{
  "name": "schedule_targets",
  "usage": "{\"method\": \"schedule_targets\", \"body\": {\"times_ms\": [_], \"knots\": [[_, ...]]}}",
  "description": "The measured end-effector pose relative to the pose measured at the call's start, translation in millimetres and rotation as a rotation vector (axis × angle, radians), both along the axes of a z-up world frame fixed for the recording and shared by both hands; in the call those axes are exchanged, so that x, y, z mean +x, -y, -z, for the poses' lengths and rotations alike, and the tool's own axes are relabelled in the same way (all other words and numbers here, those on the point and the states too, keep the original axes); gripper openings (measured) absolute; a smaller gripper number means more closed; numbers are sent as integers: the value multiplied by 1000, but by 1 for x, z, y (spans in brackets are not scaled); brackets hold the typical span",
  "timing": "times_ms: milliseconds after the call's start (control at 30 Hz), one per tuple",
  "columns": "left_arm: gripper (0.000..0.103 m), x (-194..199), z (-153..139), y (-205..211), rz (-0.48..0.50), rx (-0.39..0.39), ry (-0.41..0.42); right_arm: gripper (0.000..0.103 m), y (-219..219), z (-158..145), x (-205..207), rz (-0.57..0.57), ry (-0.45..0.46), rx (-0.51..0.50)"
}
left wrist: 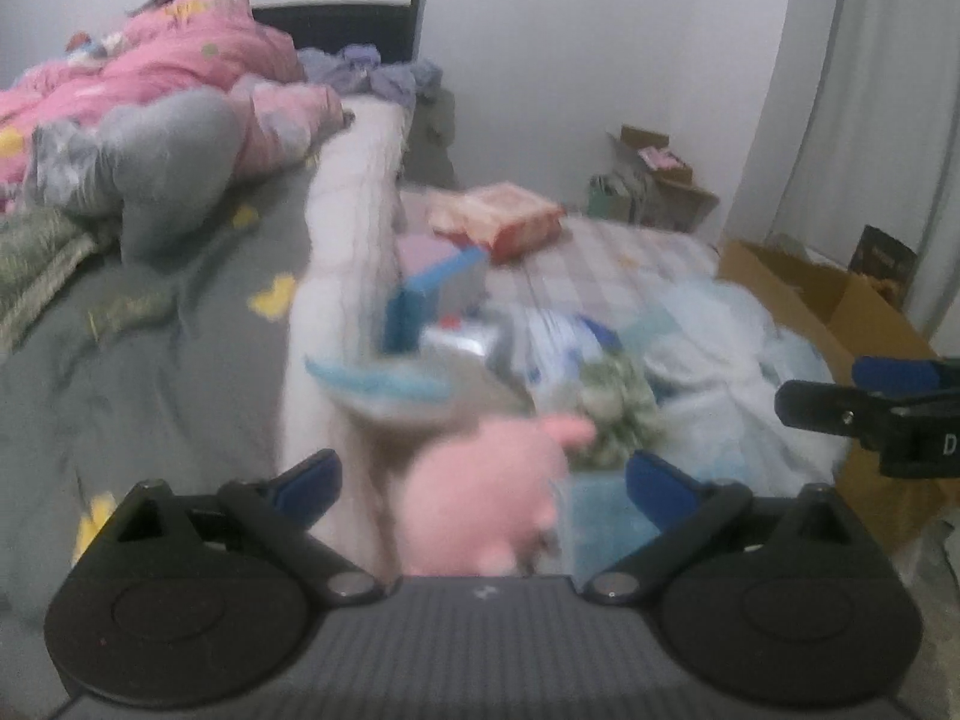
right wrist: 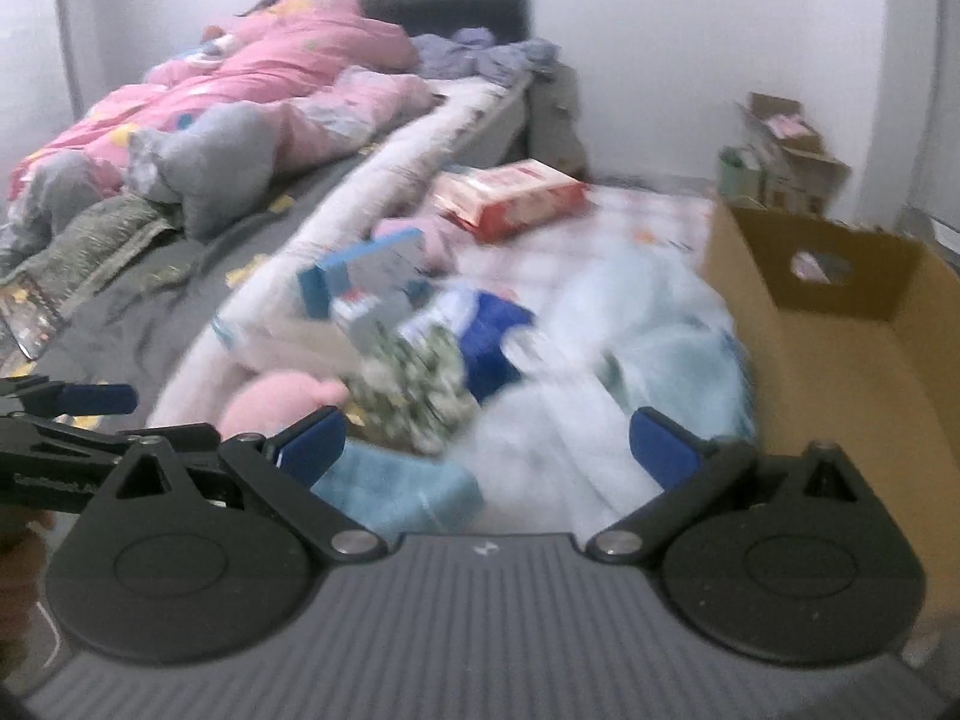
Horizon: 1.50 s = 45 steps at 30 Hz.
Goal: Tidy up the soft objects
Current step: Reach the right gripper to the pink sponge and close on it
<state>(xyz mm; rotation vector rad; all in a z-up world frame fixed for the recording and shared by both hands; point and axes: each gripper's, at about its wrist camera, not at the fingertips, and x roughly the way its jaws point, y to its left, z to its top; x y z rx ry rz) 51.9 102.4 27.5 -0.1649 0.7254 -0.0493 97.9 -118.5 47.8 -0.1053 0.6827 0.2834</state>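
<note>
Left tool (left wrist: 480, 480) spread wide | pink plush (left wrist: 480, 504) between fingers, ungripped

Both views are dim and washed out, flat indoor light with no hard shadows, motion blur smearing the mid-floor clutter, heavy fisheye bending and dark vignette in the corners

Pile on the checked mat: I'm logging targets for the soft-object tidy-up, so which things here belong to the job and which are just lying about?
Belongs to the job:
pink plush toy
blue towel
green patterned cloth
pale blue blanket
cardboard box, probably the bin

Lying about:
red carton
blue-edged box
pink quilt
grey cushion
</note>
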Motion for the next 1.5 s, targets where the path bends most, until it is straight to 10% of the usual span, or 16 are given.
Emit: {"method": "schedule_targets", "body": {"times_ms": [300,600,967,1500], "knots": [[93,63,-31,-22,32,101,79,89,-26,-31,73,-86,-7,61],[73,164,-18,-5,173,208,-35,69,-38,-41,221,-122,-207,213],[52,252,31,-6,197,233,-233,68,-80,75,409,-130,-588,258],[36,265,44,-13,177,202,-293,70,-144,136,451,-260,-686,211]]}}
